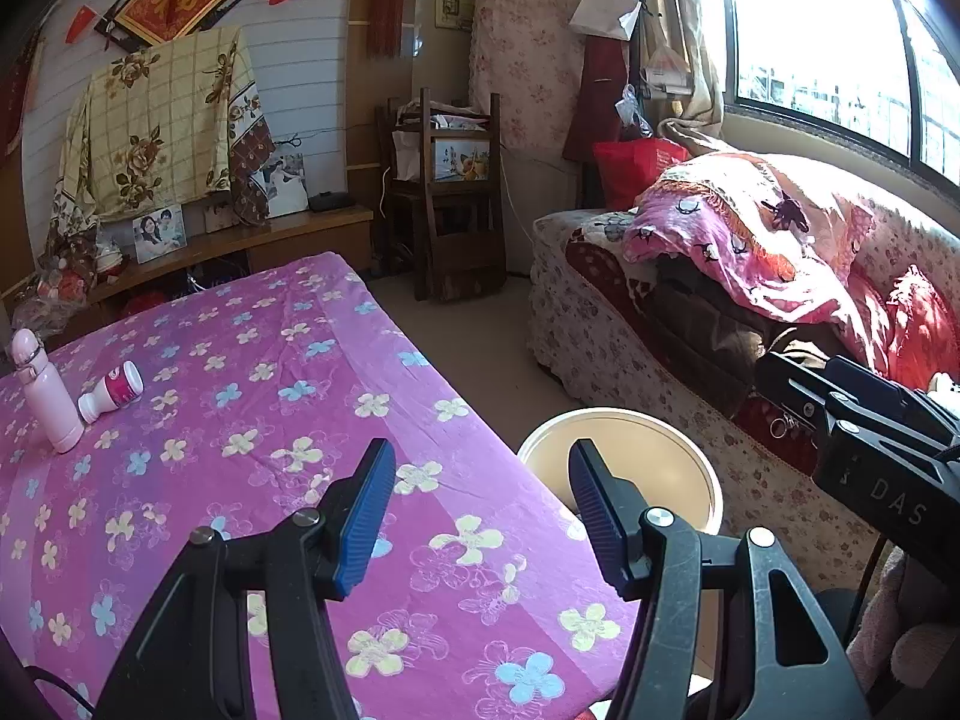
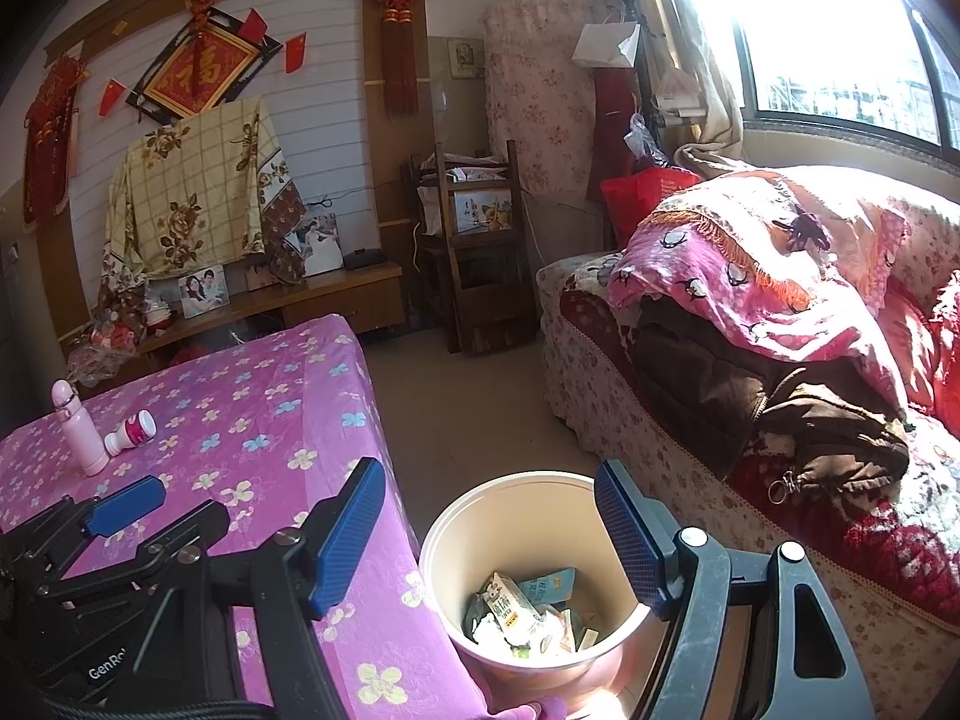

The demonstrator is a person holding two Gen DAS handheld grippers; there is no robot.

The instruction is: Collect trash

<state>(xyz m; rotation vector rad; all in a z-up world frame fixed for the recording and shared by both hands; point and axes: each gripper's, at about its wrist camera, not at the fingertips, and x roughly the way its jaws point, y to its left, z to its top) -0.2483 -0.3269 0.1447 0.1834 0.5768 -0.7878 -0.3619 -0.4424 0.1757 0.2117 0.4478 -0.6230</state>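
A: Both the left claw [image 1: 480, 516] and right claw [image 2: 489, 531] gape empty.

B: The small bottle [image 1: 111, 391] lies near the desk [image 1: 372, 360] far-left corner. Light, smooth plastic; pinch its middle.

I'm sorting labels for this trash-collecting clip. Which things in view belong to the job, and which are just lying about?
Belongs to the job:
- small bottle lying on its side
- trash bin with cartons inside
- left hand-held gripper, right hand-held gripper, both open and empty

Just lying about:
- upright pink flask
- framed photos
- blanket on the sofa
- brown jacket
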